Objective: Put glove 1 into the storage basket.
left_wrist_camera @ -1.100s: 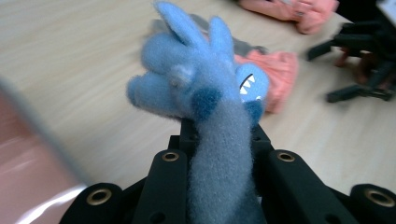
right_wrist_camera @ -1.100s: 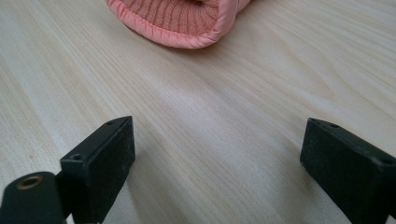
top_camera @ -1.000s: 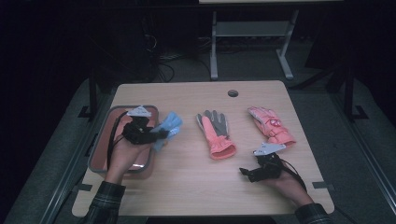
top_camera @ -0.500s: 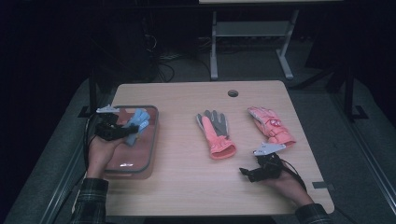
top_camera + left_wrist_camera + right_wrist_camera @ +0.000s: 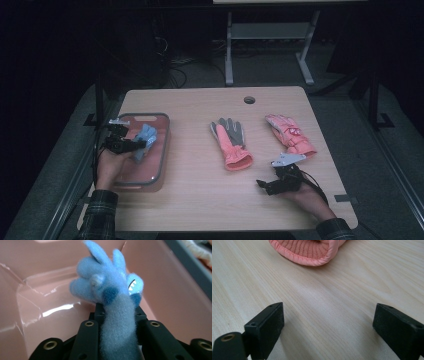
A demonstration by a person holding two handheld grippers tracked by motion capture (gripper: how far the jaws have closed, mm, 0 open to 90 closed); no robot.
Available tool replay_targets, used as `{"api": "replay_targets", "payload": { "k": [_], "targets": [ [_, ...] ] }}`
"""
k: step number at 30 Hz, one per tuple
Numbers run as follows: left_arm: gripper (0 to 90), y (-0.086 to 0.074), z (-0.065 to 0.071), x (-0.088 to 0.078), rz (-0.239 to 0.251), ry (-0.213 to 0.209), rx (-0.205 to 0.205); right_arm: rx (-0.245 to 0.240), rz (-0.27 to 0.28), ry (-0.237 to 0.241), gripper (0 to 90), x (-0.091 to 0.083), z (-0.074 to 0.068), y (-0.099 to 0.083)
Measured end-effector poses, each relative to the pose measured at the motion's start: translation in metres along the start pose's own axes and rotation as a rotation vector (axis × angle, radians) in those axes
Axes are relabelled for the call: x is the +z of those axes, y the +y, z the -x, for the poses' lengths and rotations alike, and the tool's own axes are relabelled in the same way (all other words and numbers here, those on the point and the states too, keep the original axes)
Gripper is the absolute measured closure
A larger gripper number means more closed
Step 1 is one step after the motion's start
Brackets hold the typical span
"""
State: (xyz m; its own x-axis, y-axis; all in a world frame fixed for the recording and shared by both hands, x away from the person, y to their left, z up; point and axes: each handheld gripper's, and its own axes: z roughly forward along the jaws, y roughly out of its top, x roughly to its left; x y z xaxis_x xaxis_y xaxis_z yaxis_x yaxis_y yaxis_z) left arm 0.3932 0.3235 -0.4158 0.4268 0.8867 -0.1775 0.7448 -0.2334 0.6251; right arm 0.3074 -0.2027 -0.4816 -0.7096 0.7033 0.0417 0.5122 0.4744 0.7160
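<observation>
A fuzzy blue glove (image 5: pixel 144 141) hangs over the pink tray (image 5: pixel 145 116) at the table's left. My left gripper (image 5: pixel 134 145) grips it by the cuff. In the left gripper view the blue glove (image 5: pixel 110 290) sits pinched between the black jaws of the left gripper (image 5: pixel 117 311), low inside the tray (image 5: pixel 50 270); the jaws have just been opening a little with the cuff still between them. My right gripper (image 5: pixel 262 184) rests open on the table at the front right. The right gripper view has the right gripper (image 5: pixel 328 322) wide apart, facing the cuff of a coral glove (image 5: pixel 312 250).
A coral and grey glove (image 5: pixel 231 142) lies palm up at mid-table. A pink glove (image 5: pixel 290 134) lies to its right. A round cable hole (image 5: pixel 249 99) is near the far edge. Bare wood lies between the tray and the gloves.
My left hand has carried the blue glove leftward and down, from the tray's right edge to inside the tray. The right hand has stayed put.
</observation>
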Motion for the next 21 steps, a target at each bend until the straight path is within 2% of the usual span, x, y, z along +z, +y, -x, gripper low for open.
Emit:
{"api": "replay_targets", "payload": {
  "k": [4, 7, 10, 11, 12, 13, 14, 15, 16, 18, 21],
  "targets": [
    [65.5, -0.001, -0.001, 0.006, -0.039, 0.006, -0.007, 0.0, 0.0, 0.0, 9.5, 0.0, 0.0, 0.0],
    [55.4, -0.002, -0.002, 0.008, -0.049, 0.017, -0.008, 0.002, -0.001, 0.0, 9.5, 0.0, 0.0, 0.0],
    [43.6, -0.003, -0.003, 0.011, -0.068, 0.008, -0.018, 0.002, -0.001, 0.0, 9.5, 0.0, 0.0, 0.0],
    [43.6, -0.004, -0.002, 0.013, -0.078, 0.009, -0.015, 0.0, 0.0, 0.0, 9.5, 0.0, 0.0, 0.0],
    [38.8, -0.004, -0.001, 0.014, -0.081, 0.021, -0.012, 0.0, 0.0, 0.0, 9.4, 0.0, 0.0, 0.0],
    [29.3, -0.004, -0.001, 0.015, -0.081, 0.031, -0.01, 0.002, -0.002, 0.0, 9.4, 0.0, 0.0, 0.0],
    [29.3, -0.004, -0.001, 0.014, -0.074, 0.04, -0.01, 0.002, -0.002, 0.0, 9.4, 0.0, 0.0, 0.0],
    [24.9, -0.003, -0.001, 0.013, -0.053, 0.032, -0.019, 0.002, -0.002, 0.0, 9.4, 0.0, 0.0, 0.0],
    [23.1, -0.003, -0.001, 0.013, -0.053, 0.032, -0.019, 0.002, -0.002, 0.0, 9.4, 0.0, 0.0, 0.0],
    [20.8, -0.001, 0.001, 0.01, -0.035, 0.05, -0.002, 0.002, -0.002, 0.0, 9.4, 0.0, 0.0, 0.0],
    [18.3, 0.002, 0.006, 0.005, -0.017, 0.049, 0.006, 0.003, -0.002, -0.002, 9.0, 0.0, 0.0, 0.0]
  ]
}}
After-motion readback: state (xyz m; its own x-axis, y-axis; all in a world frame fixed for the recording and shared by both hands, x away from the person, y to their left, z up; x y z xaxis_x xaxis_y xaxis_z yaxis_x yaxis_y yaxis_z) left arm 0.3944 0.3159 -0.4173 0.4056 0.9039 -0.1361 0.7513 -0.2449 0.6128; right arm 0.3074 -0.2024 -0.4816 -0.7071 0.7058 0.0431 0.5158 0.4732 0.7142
